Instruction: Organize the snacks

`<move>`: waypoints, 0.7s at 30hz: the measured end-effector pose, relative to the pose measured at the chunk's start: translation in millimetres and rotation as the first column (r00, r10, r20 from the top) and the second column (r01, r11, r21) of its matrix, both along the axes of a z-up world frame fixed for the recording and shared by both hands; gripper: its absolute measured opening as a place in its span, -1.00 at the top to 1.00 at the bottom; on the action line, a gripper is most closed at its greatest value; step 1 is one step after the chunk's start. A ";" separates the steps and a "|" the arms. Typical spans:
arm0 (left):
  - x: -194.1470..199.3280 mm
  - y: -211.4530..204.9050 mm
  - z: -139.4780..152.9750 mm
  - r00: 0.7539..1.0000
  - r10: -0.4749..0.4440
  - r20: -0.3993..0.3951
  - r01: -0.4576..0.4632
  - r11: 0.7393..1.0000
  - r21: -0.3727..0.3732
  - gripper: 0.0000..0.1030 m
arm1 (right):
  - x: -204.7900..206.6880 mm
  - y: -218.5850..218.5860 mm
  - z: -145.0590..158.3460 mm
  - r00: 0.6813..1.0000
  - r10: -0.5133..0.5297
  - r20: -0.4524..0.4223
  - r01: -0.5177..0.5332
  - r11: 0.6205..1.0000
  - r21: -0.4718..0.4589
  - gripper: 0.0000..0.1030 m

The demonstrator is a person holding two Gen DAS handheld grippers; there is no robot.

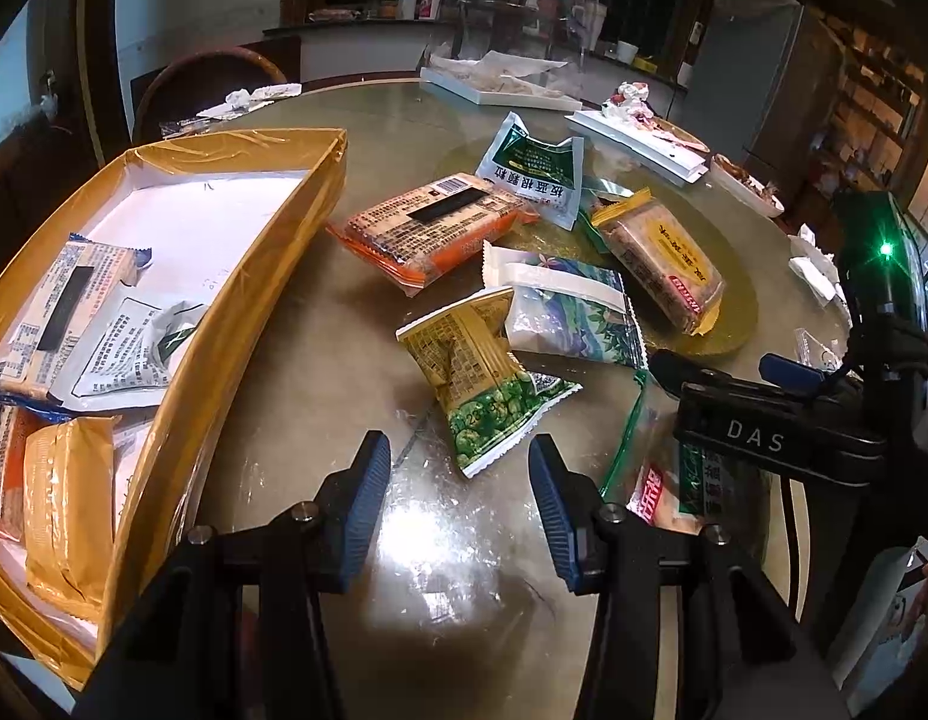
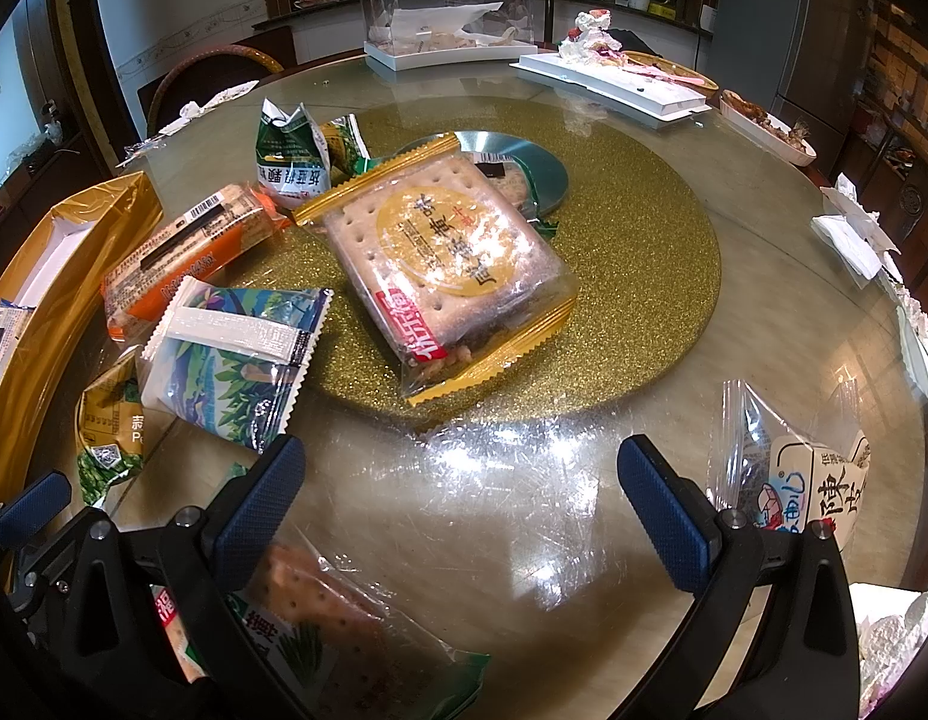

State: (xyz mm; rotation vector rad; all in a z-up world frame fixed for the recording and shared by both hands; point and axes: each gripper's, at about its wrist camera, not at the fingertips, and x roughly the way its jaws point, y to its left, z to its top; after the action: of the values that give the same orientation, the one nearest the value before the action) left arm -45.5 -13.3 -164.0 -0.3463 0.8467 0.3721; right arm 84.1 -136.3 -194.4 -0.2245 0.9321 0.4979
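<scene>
A gold box (image 1: 236, 300) at the left holds several snack packs. Loose on the round table lie a green pea pack (image 1: 481, 378), a blue-green pack (image 1: 565, 312), an orange cracker pack (image 1: 434, 228), a white-green sachet (image 1: 535, 171) and a gold-edged cracker pack (image 2: 446, 264). My left gripper (image 1: 458, 474) is open and empty, just before the pea pack. My right gripper (image 2: 464, 498) is open and empty above bare table, short of the gold-edged cracker pack. A green cracker pack (image 2: 344, 630) lies under its left finger.
A clear bag with a white carton (image 2: 817, 480) lies at the right. A gold glitter turntable (image 2: 643, 252) fills the table's middle. White trays (image 2: 613, 84) with scraps, crumpled tissues (image 2: 853, 234) and a dish (image 2: 769, 126) stand along the far edge. A chair (image 1: 206, 78) stands behind.
</scene>
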 end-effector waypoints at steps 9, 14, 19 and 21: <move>8.8 -6.4 -1.0 1.000 -0.021 -0.013 0.022 0.999 0.030 -0.35 | -0.3 -0.5 0.2 1.000 0.000 0.000 0.000 1.000 0.000 -1.00; 25.5 -13.4 -7.8 0.994 -0.024 -0.106 0.036 0.993 0.112 -0.99 | -0.3 -0.4 0.1 1.000 0.000 0.000 0.000 1.000 0.000 -1.00; 32.5 -6.8 -10.3 0.993 -0.023 -0.115 0.035 0.994 0.105 -1.00 | 0.0 0.2 -0.1 1.000 0.000 0.000 0.000 1.000 0.000 -1.00; 31.8 -6.5 -10.2 0.993 -0.025 -0.115 0.037 0.994 0.105 -1.00 | 0.0 0.0 0.0 1.000 0.000 0.000 0.000 1.000 0.000 -1.00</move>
State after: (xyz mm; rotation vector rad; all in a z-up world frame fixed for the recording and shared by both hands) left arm -13.8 -19.8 -174.2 -0.2138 0.9380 0.4097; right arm 84.1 -136.3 -194.4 -0.2244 0.9321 0.4977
